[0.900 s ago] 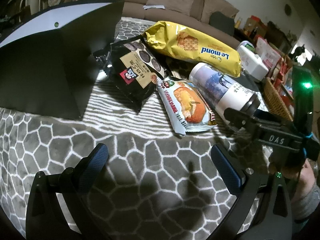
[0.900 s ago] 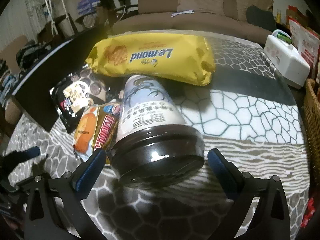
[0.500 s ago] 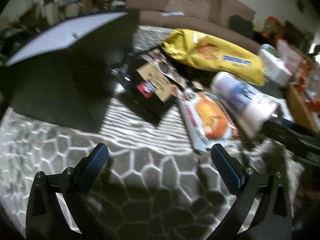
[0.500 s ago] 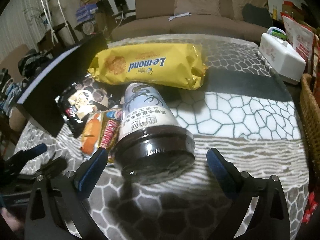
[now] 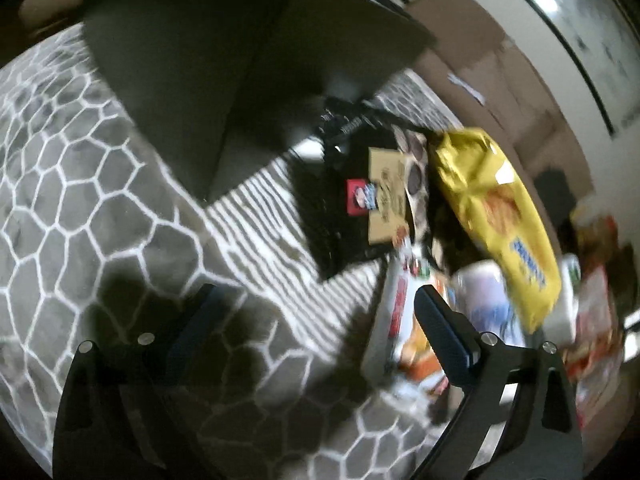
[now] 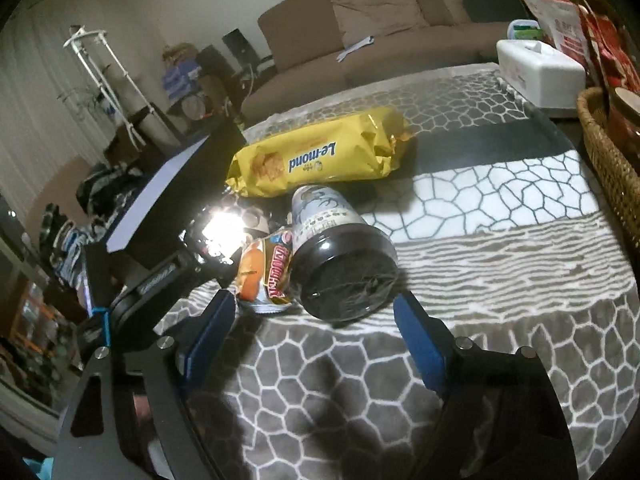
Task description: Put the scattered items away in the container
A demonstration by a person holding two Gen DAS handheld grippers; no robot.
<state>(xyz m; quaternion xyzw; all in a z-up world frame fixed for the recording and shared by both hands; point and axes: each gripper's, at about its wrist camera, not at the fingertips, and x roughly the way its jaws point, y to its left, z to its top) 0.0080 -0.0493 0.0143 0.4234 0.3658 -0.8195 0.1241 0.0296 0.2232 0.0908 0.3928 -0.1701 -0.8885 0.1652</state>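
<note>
A black box container (image 5: pixel 224 64) stands on the patterned tablecloth; it also shows in the right wrist view (image 6: pixel 168 200). Beside it lie a black snack bag (image 5: pixel 360 208), a yellow Le-mond biscuit pack (image 6: pixel 320 160), an orange-and-white pastry packet (image 6: pixel 264 276) and a jar with a dark lid (image 6: pixel 340 256) on its side. My right gripper (image 6: pixel 316 336) is open and empty, just short of the jar's lid. My left gripper (image 5: pixel 316 320) is open and empty, tilted, near the black bag and the pastry packet; its body shows in the right wrist view (image 6: pixel 160 276).
A white tissue box (image 6: pixel 540 72) sits at the table's far right, with a wicker basket (image 6: pixel 608 168) at the right edge. A brown sofa (image 6: pixel 380 32) stands behind the table. The tablecloth (image 6: pixel 500 280) lies bare on the right.
My left gripper has rolled and swung toward the black box and black bag; its view is blurred. My right gripper has drawn back a little from the jar. Both stay open.
</note>
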